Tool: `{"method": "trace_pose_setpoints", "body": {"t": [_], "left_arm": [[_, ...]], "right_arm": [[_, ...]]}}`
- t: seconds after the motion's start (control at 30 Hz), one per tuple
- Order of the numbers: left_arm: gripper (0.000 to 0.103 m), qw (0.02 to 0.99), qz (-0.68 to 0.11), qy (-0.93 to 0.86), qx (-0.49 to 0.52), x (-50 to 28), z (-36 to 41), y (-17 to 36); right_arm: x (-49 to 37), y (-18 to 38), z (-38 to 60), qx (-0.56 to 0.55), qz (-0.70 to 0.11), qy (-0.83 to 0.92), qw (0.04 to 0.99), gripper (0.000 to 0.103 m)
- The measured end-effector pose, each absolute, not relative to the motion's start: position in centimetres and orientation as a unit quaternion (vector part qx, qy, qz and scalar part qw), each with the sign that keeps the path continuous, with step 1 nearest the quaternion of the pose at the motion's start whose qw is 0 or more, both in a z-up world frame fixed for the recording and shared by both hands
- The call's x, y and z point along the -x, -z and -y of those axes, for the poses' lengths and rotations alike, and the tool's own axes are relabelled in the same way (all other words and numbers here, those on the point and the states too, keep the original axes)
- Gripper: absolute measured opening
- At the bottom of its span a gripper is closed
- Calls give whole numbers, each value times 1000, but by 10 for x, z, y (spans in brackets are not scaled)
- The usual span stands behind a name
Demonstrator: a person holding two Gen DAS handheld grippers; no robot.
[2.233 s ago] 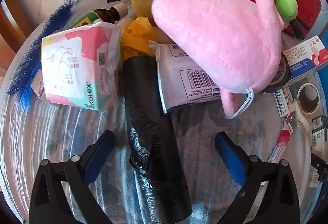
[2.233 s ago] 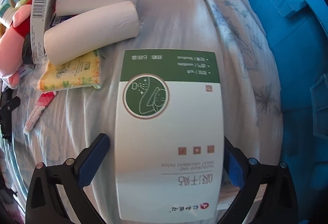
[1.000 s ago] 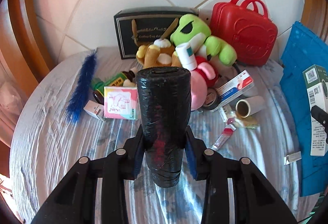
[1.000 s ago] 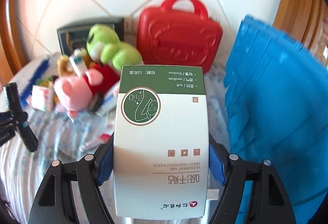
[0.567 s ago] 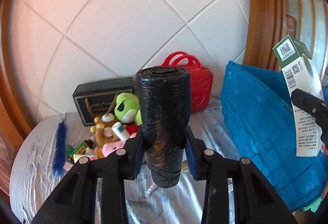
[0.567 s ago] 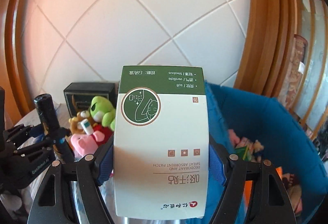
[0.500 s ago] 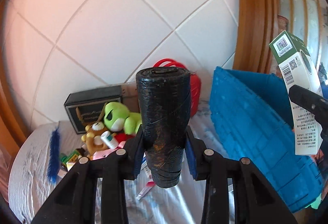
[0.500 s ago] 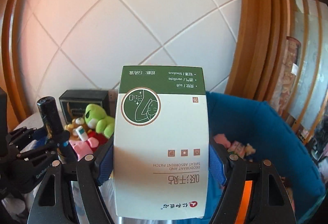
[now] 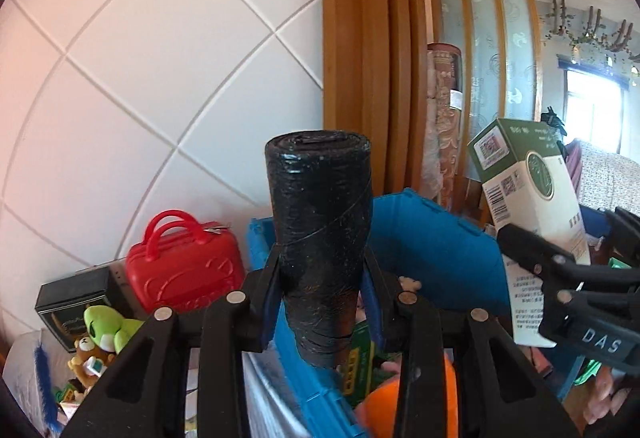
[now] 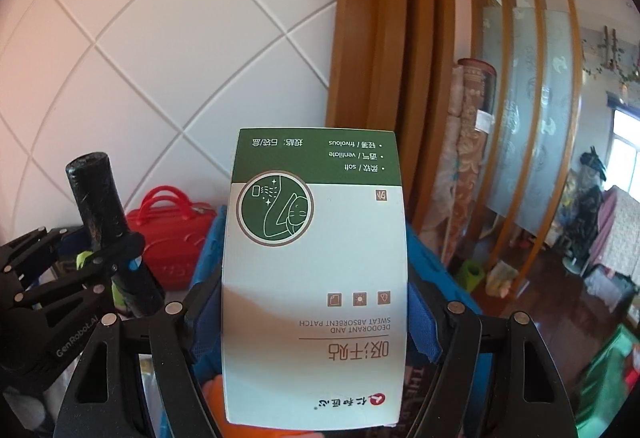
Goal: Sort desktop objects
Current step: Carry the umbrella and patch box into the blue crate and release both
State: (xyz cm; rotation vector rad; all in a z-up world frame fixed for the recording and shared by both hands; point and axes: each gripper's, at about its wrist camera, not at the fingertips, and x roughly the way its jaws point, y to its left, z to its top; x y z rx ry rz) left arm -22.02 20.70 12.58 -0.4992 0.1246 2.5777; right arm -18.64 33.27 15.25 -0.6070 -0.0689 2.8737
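Two grippers are each clamping one thing above the blue bin [image 9: 432, 250]: the left gripper [image 9: 322, 302] is squeezing a single black roll of bags [image 9: 320, 230] between its blue pads, the roll standing upright, and the right gripper [image 10: 314, 322] is pinching one green-and-white box [image 10: 316, 278] of sweat patches, its print upside down. The left wrist view is showing what the right one is hiding behind the box: the inside of the bin, holding something orange [image 9: 400, 402] and a green packet [image 9: 360, 350] (other contents are too cramped to name), plus the table at far left with one green frog plush [image 9: 108, 326], one brown bear plush [image 9: 86, 352], one blue feathery duster [image 9: 44, 386] and one black box [image 9: 74, 296]. The right wrist view is giving the wider room on the right, with a rolled carpet [image 10: 464, 157] leaning by the wooden screen [image 10: 516, 85], dark floor beyond. Both views are catching the one red toy suitcase [image 9: 182, 272] standing against the tiled wall [image 9: 140, 77], just left of the bin, and each is showing the other gripper at its edge.
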Motion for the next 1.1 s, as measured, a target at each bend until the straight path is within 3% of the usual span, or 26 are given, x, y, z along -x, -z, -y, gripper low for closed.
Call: {"method": "trace_pose_setpoints", "body": {"t": [0.27,0.33,0.4,0.47,0.5,0.57,0.6,1.1], "left_arm": [[36,255,-99,-936,221,238,-280,-107],[44,254,-112,-935,223,237,-286,-103],[66,247,-122,-936,220,234,-290,-100],[78,247,-123,-936,218,233,-291,-96],[80,251,-124,-934,221,233,-292,-95],[80,248,-124,-935,223,235,-290,-94],[80,247,-124,-935,224,235,-289,-93],[80,237,-101,-938,232,226,-245,-91]], "right_arm": [[211,-134,-389,239,-1,-964,118,77],[217,-129,-395,245,-3,-962,121,77],[222,-124,-401,252,-7,-959,132,77],[226,-120,-407,257,-10,-956,138,78],[228,-119,-409,259,-11,-956,141,81],[232,-117,-412,262,-8,-954,148,97],[232,-117,-413,260,-7,-954,148,99],[211,-124,-388,252,-14,-957,140,103]]}}
